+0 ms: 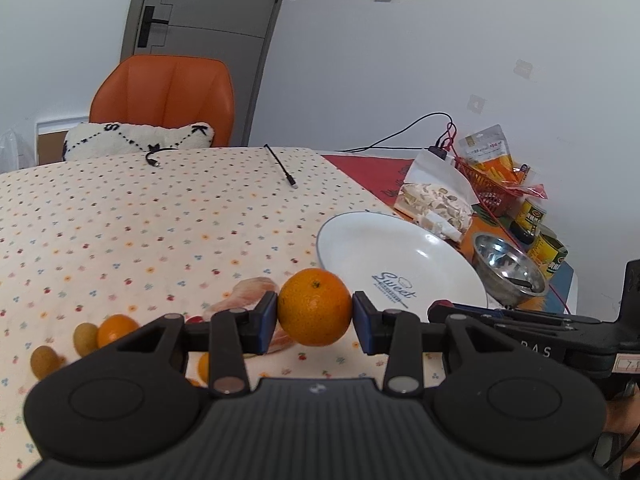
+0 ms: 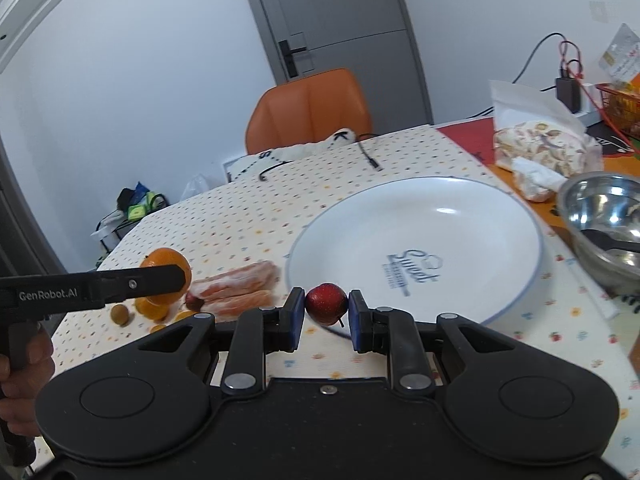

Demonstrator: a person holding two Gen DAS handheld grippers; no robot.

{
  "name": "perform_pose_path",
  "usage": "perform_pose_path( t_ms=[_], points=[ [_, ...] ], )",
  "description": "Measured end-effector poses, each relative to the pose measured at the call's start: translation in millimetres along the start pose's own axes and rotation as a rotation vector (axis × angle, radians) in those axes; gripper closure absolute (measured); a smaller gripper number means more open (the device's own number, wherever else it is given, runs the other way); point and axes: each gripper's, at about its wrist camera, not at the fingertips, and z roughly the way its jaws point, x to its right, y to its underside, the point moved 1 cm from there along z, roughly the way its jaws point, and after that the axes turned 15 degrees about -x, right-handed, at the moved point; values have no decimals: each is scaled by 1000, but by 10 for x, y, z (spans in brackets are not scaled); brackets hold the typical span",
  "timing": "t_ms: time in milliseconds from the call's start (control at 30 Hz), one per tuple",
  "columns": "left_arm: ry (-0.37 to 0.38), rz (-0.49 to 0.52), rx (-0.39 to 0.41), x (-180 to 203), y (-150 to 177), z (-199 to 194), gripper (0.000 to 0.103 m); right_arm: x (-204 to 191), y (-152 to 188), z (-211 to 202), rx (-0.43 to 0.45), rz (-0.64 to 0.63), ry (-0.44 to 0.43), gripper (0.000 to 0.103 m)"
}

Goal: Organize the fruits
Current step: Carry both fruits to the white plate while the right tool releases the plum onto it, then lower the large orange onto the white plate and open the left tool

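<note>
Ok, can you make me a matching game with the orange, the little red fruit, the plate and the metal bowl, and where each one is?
Things:
1. orange
2. red fruit
3. plate
4. metal bowl

Places or states:
A. on the tablecloth, nothing on it
B. held in the left tool
C. beside the plate, with a dark utensil inside
D. held in the right tool

Pairs: 1-B, 2-D, 3-A, 4-C
</note>
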Motion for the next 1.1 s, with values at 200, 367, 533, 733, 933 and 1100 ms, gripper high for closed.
perform_pose_path(
  t_ms=[200,367,533,733,933,1100],
  points=[
    [20,23,-9,142,-62,103,64,159,-6,-32,11,23,38,81],
    [34,41,-8,259,-105,167,64,265,-7,-30,16,38,93,81],
    [40,47,-14,315,-130,216,64,309,9,4,13,45,136,80],
    [42,54,-21,363,-145,248,64,320,36,-27,19,51,142,75],
    [49,62,-26,440,-179,312,64,343,57,-91,28,50,134,72],
    [56,72,-38,511,-214,385,64,369,70,-161,36,61,134,65]
  ],
)
